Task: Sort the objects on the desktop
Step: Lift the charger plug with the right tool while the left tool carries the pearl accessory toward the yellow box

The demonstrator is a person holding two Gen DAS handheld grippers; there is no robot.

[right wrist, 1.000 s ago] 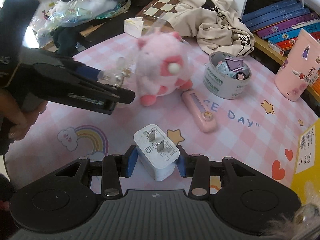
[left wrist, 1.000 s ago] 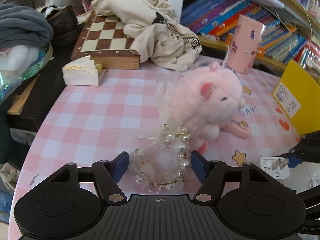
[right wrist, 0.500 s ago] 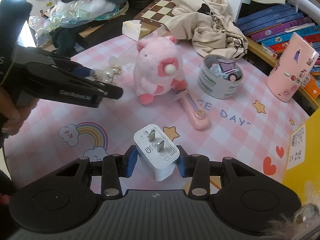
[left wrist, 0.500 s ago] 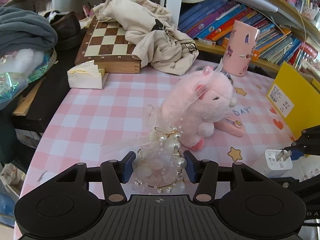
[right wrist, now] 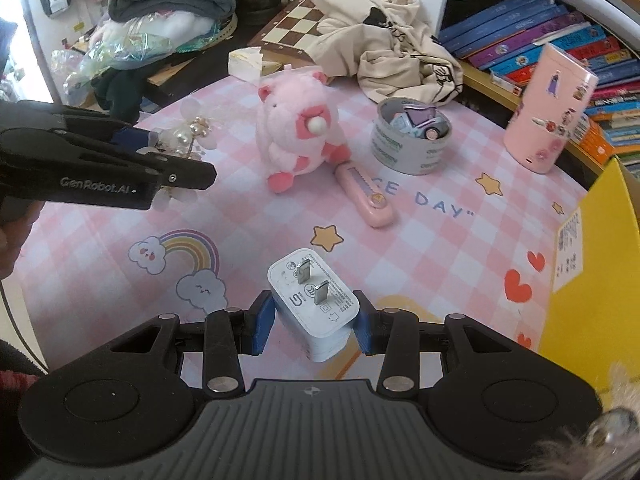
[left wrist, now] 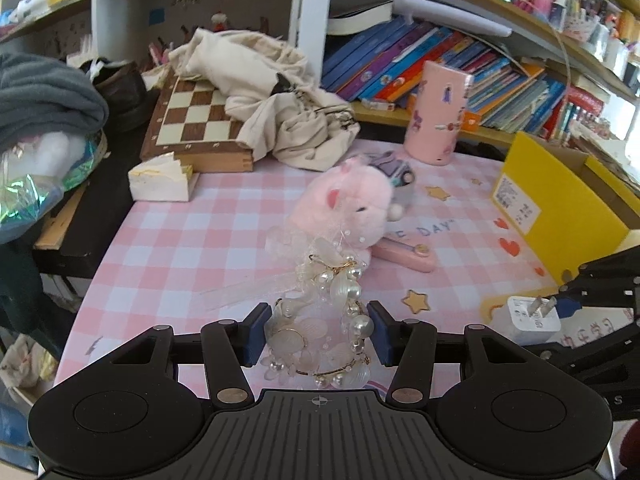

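My left gripper [left wrist: 318, 326] is shut on a pearl-and-shell ornament [left wrist: 340, 292] with a sheer ribbon, held just above the pink checked tablecloth [left wrist: 180, 248]. In the right wrist view this gripper [right wrist: 168, 152] and the ornament [right wrist: 188, 132] show at the left. My right gripper [right wrist: 314, 320] is shut on a white charger plug [right wrist: 312, 292], prongs facing up. The left wrist view shows this plug [left wrist: 524, 320] and gripper [left wrist: 560, 304] at the right edge. A pink plush pig [right wrist: 300, 128] stands mid-table.
A pink utility knife [right wrist: 366, 196] lies beside the pig. Behind it are a tape roll with a toy car [right wrist: 410, 148], a pink cylinder [right wrist: 548, 112] and a chessboard [left wrist: 192, 124] under beige cloth. A yellow box [right wrist: 592, 272] stands at the right, with books behind.
The left jaws have closed on the ornament and lifted it back from the pig. The right gripper has risen a little with the plug still in it.
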